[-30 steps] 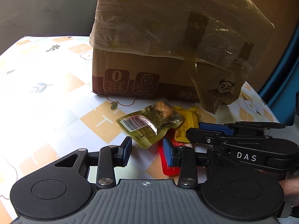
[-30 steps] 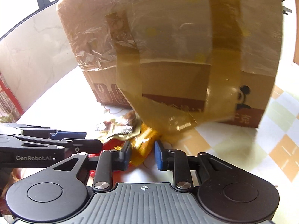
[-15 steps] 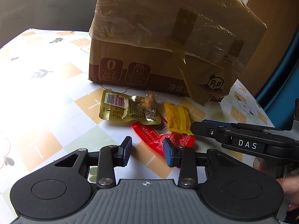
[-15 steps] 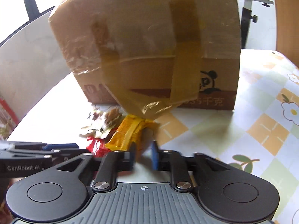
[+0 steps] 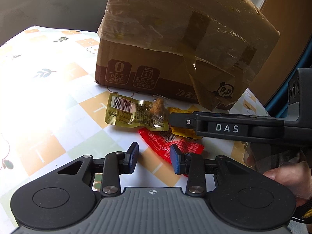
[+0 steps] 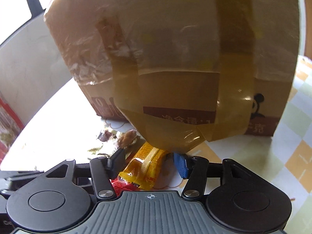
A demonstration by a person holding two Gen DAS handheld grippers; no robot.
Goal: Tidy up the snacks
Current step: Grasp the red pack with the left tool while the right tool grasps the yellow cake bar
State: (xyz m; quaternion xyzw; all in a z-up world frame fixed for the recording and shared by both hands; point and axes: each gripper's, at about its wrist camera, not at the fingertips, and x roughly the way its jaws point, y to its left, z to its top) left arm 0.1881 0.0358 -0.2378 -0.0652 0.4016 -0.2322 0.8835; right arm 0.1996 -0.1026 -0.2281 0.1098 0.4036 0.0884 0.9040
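Three snack packets lie on the patterned tablecloth in front of a taped cardboard box (image 5: 175, 39): a gold one (image 5: 132, 115) with a barcode, a red one (image 5: 165, 144) and a yellow one (image 5: 182, 133). My left gripper (image 5: 154, 158) hovers just short of the red packet, its jaws apart with nothing between them. My right gripper (image 6: 149, 163) straddles the yellow packet (image 6: 148, 163). Its jaws are opening and the pads stand clear of the packet's sides. Seen from the left wrist, the right gripper (image 5: 172, 120) reaches in from the right over the yellow packet.
A loose flap of brown tape (image 6: 165, 132) hangs from the box (image 6: 165, 39) just above the right gripper's fingertips. The floral tablecloth (image 5: 48, 97) stretches away to the left. A hand (image 5: 282, 175) holds the right gripper at the right edge.
The right gripper has moved forward over the yellow packet and its jaws have spread. The gold packet now lies flat with its barcode to the left. The left gripper has hardly moved.
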